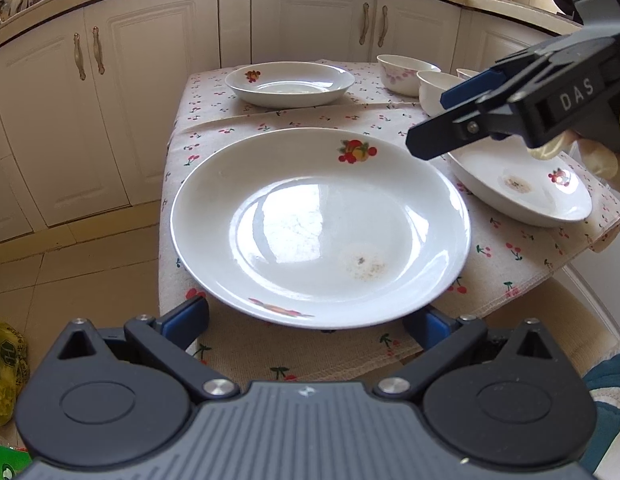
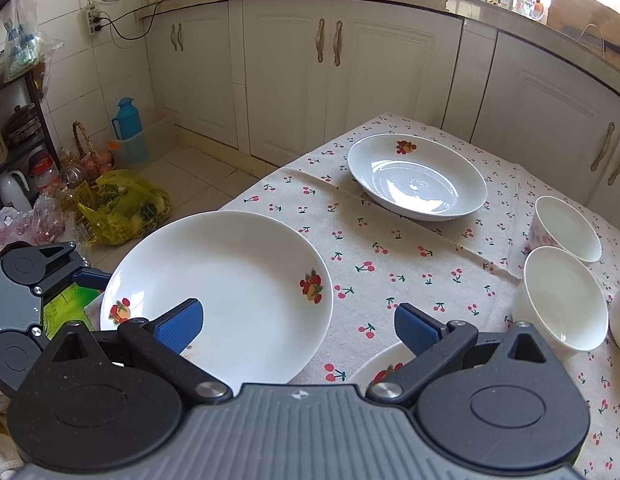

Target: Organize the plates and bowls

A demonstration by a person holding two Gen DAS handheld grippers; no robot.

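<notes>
You see cream cabinet doors (image 2: pixel 286 76) across the frame's middle, a beige tiled floor (image 2: pixel 198 176) at left, white wall tiles (image 2: pixel 66 52) upper left, and bright daylight upper right.

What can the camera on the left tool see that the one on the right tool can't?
Only the left view shows the right tool from outside, open over a stained plate, with a gloved hand behind it. Only the right view shows the blue thermos and yellow bag on the floor. Both show the near plate between the open left tool's fingers, the far plate, bowls and cherry tablecloth.
</notes>
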